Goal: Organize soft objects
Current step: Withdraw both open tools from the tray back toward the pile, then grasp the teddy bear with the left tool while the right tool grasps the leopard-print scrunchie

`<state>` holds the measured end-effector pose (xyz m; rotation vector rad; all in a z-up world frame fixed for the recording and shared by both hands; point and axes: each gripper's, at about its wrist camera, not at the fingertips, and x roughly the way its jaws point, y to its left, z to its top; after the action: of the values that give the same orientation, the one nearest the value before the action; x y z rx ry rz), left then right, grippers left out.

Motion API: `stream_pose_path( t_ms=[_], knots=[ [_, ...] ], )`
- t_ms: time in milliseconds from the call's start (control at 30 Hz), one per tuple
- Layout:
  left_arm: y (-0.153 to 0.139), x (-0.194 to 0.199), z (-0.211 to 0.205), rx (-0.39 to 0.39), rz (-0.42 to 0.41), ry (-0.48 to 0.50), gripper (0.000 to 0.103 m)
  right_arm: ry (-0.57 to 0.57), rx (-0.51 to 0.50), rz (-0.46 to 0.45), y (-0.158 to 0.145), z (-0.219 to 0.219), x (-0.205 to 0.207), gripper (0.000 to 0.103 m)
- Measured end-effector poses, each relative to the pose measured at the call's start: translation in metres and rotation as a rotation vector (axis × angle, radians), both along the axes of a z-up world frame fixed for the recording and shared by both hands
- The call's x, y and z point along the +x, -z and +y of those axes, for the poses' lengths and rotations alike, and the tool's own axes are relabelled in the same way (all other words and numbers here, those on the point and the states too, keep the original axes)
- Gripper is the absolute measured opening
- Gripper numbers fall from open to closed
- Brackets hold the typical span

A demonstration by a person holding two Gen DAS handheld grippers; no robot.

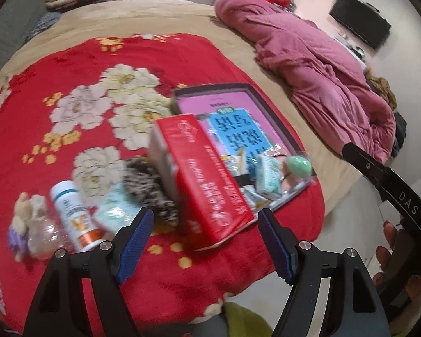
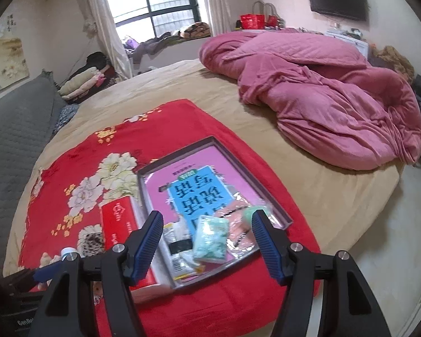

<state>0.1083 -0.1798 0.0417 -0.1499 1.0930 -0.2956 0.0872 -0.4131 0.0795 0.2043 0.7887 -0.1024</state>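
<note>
My left gripper point(image 1: 205, 224) and right gripper point(image 2: 207, 229) both hang with fingers apart, holding nothing. The mint tissue pack point(image 2: 210, 238) lies in the shallow tray point(image 2: 280, 213) on the bed, directly beyond my right fingers. The plush toy point(image 1: 23, 213) sits far left, nearer my left hand.

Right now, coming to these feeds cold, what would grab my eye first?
The red floral blanket spread on the near part of the bed, with a shallow tray on it holding a pink-and-blue book and small packets. A red box stands tilted at the tray's left edge. Behind, a crumpled pink duvet fills the bed's far right side.
</note>
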Motion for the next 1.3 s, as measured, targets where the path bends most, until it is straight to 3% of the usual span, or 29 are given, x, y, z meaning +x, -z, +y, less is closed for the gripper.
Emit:
stream_pose_path(
  t_ms=[667,1300],
  knots=[
    [-0.026,-0.042,0.147,-0.039,-0.051,-0.249,0.078,-0.200,-0.070,-0.048,-0.032,0.098,-0.020,0.065],
    [-0.027,-0.083,0.216,-0.018,-0.061,-0.378,0.078,-0.381,-0.101,-0.033,-0.030,0.174,-0.045,0.066]
  ],
)
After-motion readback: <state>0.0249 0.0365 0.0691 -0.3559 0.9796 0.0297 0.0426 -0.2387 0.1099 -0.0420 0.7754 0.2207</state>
